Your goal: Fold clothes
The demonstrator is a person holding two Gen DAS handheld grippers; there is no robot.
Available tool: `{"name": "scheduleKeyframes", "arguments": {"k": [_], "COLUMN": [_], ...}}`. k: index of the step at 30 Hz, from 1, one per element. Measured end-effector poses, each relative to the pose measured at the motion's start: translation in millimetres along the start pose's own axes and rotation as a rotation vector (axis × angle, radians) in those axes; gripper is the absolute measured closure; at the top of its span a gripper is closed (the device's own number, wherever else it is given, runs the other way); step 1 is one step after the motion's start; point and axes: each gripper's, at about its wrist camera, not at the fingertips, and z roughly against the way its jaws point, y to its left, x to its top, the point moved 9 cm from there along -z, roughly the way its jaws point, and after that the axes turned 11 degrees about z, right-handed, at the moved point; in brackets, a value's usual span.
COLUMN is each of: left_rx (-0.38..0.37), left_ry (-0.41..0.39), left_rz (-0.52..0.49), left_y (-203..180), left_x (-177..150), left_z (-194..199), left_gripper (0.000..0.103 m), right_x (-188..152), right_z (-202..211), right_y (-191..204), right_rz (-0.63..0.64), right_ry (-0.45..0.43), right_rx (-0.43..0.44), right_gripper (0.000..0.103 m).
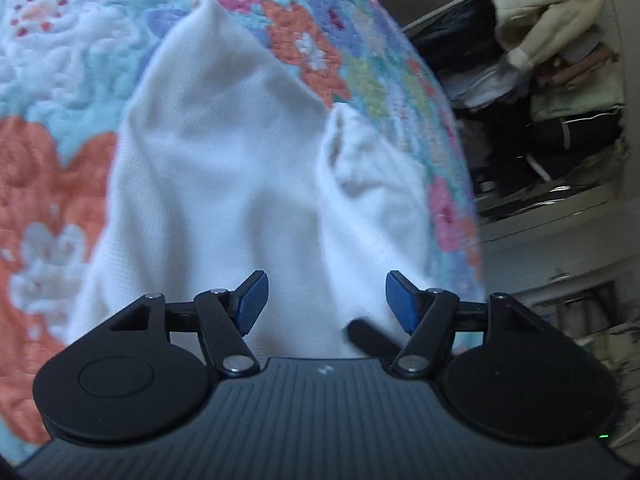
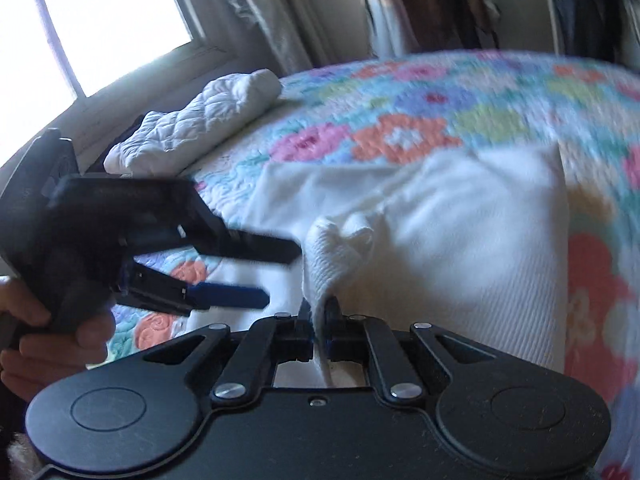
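A white knit garment (image 1: 224, 184) lies spread on the flowered quilt (image 1: 52, 92), one part of it (image 1: 368, 168) bunched up at the right. Above its near part my left gripper (image 1: 326, 300) stands open, nothing between its blue pads (image 1: 252, 300). In the right wrist view my right gripper (image 2: 319, 322) is shut on a raised fold of the white garment (image 2: 440, 232), which rises in a ridge just ahead of the jaws. The left gripper (image 2: 276, 272) shows at the left there, open, held by a hand (image 2: 48, 340), its fingertips close to that ridge.
A white quilted pillow (image 2: 192, 124) lies at the bed's far side under a bright window (image 2: 100, 24). Open shelves with stacked and hanging clothes (image 1: 552, 92) stand beyond the bed's edge. Curtains and hanging garments (image 2: 400, 8) fill the back wall.
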Motion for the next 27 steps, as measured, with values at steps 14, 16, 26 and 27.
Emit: {"name": "scheduleKeyframes", "arguments": {"k": [14,16,26,27], "left_rx": [0.031,0.035,0.298,0.353], "left_ry": [-0.042,-0.114,-0.264,-0.234], "left_rz": [-0.395,-0.457,-0.368,-0.345], "left_y": [-56.7,-69.5,-13.7,0.0], "left_x": [-24.6,-23.4,-3.7,-1.3], "left_z": [-36.8,-12.9,78.0,69.6], "left_gripper": [0.090,0.090,0.090,0.089], "right_x": [-4.9,7.8,20.1,13.1], "right_z": [11.3,17.1,-5.8,-17.3], "right_y": [16.3,23.7,115.5,119.2], "right_rz": [0.117,0.134,0.316,0.320], "right_ry": [-0.066,-0.107,-0.043,-0.002], "right_rx": [0.060,0.093,0.243,0.236], "right_gripper": [0.095,0.095,0.095,0.096]}}
